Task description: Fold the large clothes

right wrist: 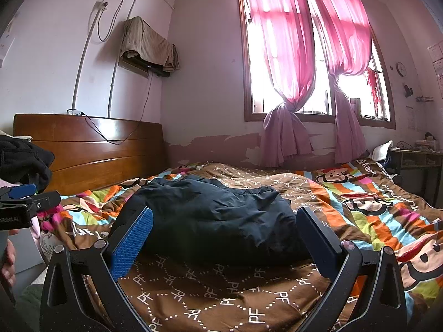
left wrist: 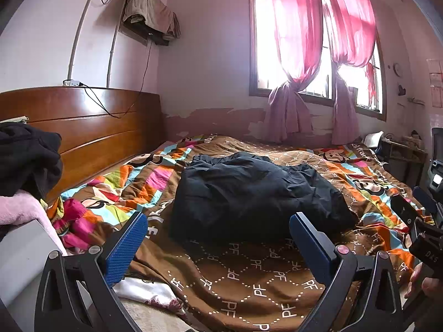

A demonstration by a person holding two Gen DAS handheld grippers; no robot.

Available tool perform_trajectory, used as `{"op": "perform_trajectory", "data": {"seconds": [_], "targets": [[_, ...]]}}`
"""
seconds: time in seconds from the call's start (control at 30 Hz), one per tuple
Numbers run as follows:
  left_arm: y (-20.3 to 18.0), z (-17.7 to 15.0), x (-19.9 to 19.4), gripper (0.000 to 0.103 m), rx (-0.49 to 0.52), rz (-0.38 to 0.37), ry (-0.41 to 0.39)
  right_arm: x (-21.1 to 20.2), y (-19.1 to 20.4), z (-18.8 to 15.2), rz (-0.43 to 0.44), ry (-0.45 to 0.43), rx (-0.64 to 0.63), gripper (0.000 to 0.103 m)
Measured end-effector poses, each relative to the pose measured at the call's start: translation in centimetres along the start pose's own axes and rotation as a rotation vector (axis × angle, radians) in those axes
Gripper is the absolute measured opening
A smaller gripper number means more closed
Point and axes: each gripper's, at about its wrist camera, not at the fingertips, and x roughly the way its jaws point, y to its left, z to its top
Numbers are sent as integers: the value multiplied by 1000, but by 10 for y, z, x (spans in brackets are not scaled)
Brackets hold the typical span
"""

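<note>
A dark navy padded garment (left wrist: 249, 193) lies bunched in a thick bundle on the patterned bed cover (left wrist: 249, 276). It also shows in the right wrist view (right wrist: 210, 215). My left gripper (left wrist: 218, 221) is open and empty, held just short of the garment's near edge. My right gripper (right wrist: 224, 215) is open and empty, also just before the near edge. The right gripper shows at the right edge of the left wrist view (left wrist: 415, 207). The left gripper shows at the left edge of the right wrist view (right wrist: 27, 199).
A wooden headboard (left wrist: 91, 132) stands at the left. A pile of dark and pink clothes (left wrist: 25, 166) sits at the near left, with a pink garment (left wrist: 72, 221) beside it. A window with pink curtains (left wrist: 304, 41) is behind the bed. A desk (right wrist: 415, 157) stands far right.
</note>
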Motion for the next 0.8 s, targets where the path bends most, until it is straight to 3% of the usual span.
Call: {"op": "perform_trajectory", "data": {"seconds": [0.8], "targets": [[6, 1, -2, 103, 0, 9, 4, -2, 0, -3, -12, 1, 0, 102]]}}
